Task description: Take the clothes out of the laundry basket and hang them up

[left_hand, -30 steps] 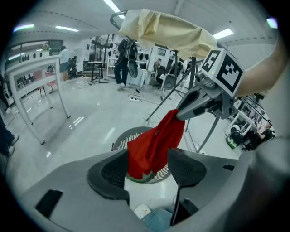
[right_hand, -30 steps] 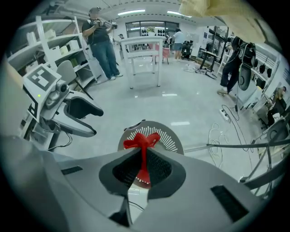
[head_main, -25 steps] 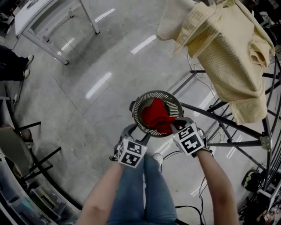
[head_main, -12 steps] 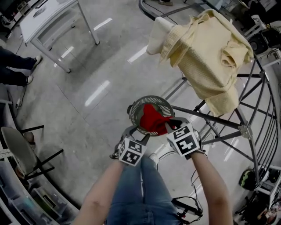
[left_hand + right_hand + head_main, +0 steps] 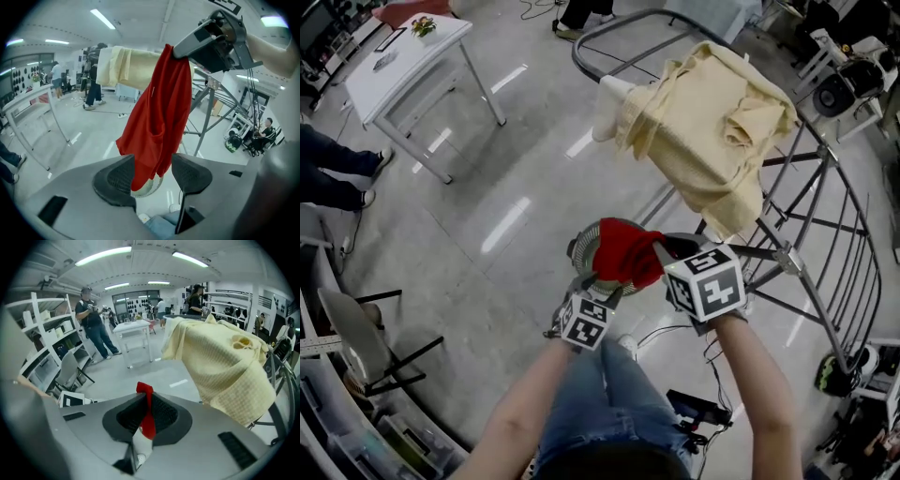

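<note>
floor [image 5: 487, 178]: laundry basket [image 5: 578, 253], white table [image 5: 403, 58], metal rack [image 5: 785, 255] | rack: yellow cloth [image 5: 703, 141] draped | tabletop: small items [image 5: 422, 25], possibly a plant

Head camera looks steeply down at the floor [image 5: 487, 187], while each gripper camera sits close behind its jaws, facing across the room, all three sharing the yellow cloth [image 5: 703, 122] and red garment [image 5: 623, 251].

No readable text, brand, number or sign in any view.

Glossy grey floor [image 5: 441, 258], white table [image 5: 405, 54], grey chair [image 5: 349, 326], ceiling strip lights [image 5: 103, 255]
</note>
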`<state>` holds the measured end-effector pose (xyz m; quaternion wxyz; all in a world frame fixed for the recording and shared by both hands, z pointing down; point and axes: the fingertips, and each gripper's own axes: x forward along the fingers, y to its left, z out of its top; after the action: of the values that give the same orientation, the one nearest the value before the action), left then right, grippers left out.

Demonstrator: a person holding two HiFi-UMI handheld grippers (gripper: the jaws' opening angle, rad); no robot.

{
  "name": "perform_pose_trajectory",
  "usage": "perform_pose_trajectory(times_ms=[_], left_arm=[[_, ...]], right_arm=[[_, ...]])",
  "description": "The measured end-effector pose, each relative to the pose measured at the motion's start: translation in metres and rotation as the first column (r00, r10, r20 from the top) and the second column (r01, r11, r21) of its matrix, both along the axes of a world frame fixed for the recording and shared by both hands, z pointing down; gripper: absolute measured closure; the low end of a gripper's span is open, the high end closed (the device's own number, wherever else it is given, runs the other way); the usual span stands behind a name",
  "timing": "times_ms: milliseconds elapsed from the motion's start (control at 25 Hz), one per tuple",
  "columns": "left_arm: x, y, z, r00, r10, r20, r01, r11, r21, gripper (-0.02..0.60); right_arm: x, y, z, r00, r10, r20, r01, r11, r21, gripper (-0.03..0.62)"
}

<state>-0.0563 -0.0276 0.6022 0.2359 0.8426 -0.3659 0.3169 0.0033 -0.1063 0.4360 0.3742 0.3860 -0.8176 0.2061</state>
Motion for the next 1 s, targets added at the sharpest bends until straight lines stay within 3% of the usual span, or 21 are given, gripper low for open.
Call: perform_pose_trajectory(times_ms=[280, 480, 640, 840, 1000], left_arm=[[0.014, -0.023, -0.048, 1.000, 0.001, -0.010, 0.000, 0.997, 0.082, 0.357], [0.018, -0.047, -0.087, 0.996, -0.067, -0.056, 0.075, 0.987, 0.143, 0.443], [0.037, -0.048, -0.120, 0.988, -0.054, -0.145, 0.078, 0.983, 0.166, 0.428], [0.057, -0.041, -0.138, 0.990, -0.018, -0.141, 0.049, 0.975, 0.215, 0.386], [0.057, -0.043, -0.148, 0.988, -0.011, -0.154, 0.049, 0.968, 0.247, 0.491]], right_arm=[[0.002, -0.003, -0.084, 0.996, -0.025, 0.089, 0.013, 0.991, 0.131, 0.566], [0.005, -0.002, -0.133, 0.992, -0.035, 0.125, 0.006, 0.975, 0.222, 0.566], [0.011, -0.004, -0.165, 0.987, -0.024, 0.158, -0.020, 0.962, 0.272, 0.566], [0.016, 0.002, -0.194, 0.983, -0.027, 0.180, -0.031, 0.950, 0.311, 0.566], [0.018, 0.016, -0.212, 0.985, -0.059, 0.162, -0.001, 0.938, 0.346, 0.566]])
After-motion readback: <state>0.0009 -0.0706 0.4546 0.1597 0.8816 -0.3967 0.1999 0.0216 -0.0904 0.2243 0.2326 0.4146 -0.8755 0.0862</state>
